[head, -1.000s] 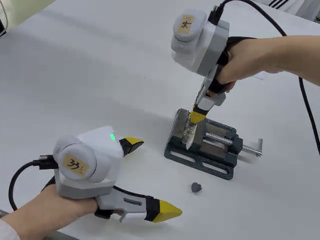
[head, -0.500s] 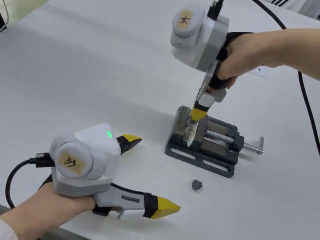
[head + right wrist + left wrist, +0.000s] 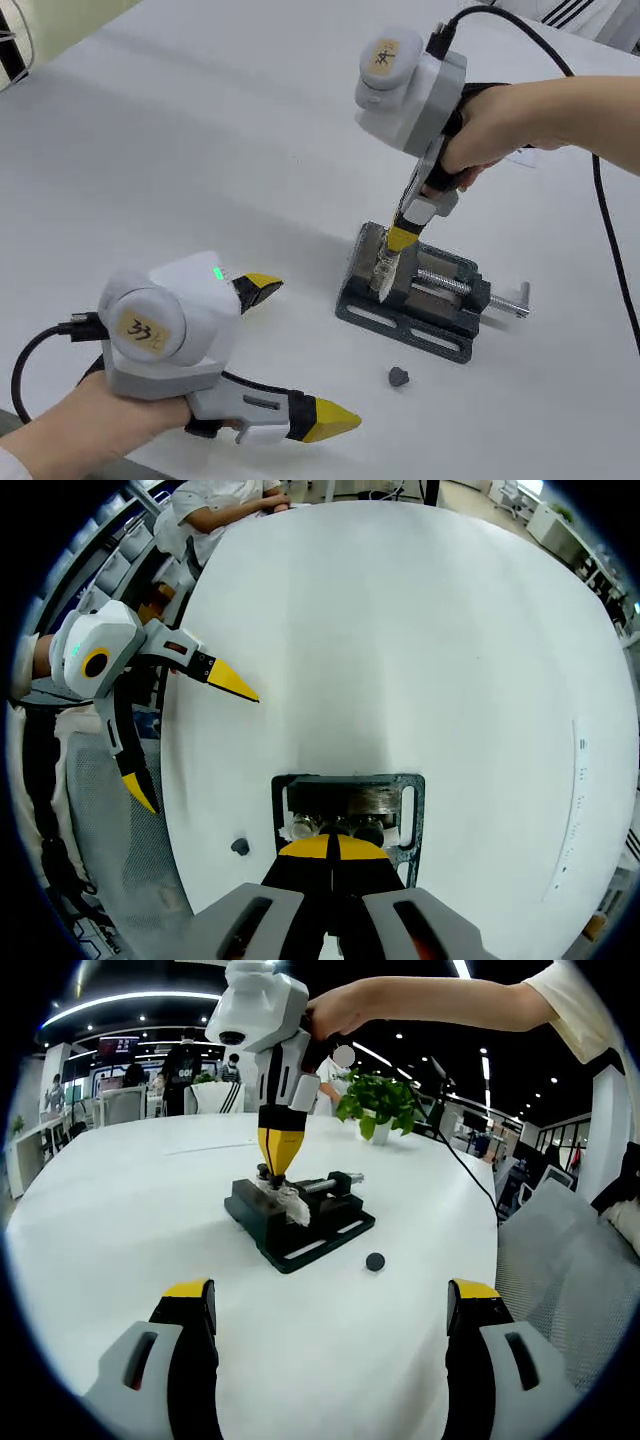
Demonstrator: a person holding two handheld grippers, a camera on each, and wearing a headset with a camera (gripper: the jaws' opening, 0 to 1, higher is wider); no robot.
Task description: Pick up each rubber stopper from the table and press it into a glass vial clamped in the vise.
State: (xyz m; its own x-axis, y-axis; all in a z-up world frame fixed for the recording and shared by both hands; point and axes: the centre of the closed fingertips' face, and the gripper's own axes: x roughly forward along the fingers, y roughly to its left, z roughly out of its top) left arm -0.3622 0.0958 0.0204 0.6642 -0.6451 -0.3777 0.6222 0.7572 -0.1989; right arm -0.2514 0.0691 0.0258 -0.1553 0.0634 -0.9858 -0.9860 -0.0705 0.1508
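Stopper: I saw one dark rubber stopper [image 3: 397, 377] lying loose on the white table [image 3: 180, 150]. In the head view it was near the vise [image 3: 405, 325], at about its 6 o'clock and clear of the base. It was too small for me to tell which end faced up.
Vial: a glass vial [image 3: 384, 272] stood clamped between the vise's blocks, toward its 9 o'clock end. Yellow tips covered the vial's mouth, so I could not tell whether a stopper sat in it. In the right gripper view the glass was only blurred round shapes that I could not count.
Right gripper: the right gripper [image 3: 400, 238] came down from 1 o'clock onto the top of the vial. Its jaws were pressed together, with only a thin seam in its own view. Anything pinched at the very tips was hidden from me.
Left gripper: the left gripper [image 3: 300, 352] sat low over the table at the vise's 8 o'clock, well apart from it. Its jaws were spread wide with nothing between them.
Left hand: the left hand [image 3: 90, 430] gripping it was cut off by the frame's 7 o'clock corner.
Screw handle: the screw handle [image 3: 505, 299] stuck out of the vise toward 3 o'clock.
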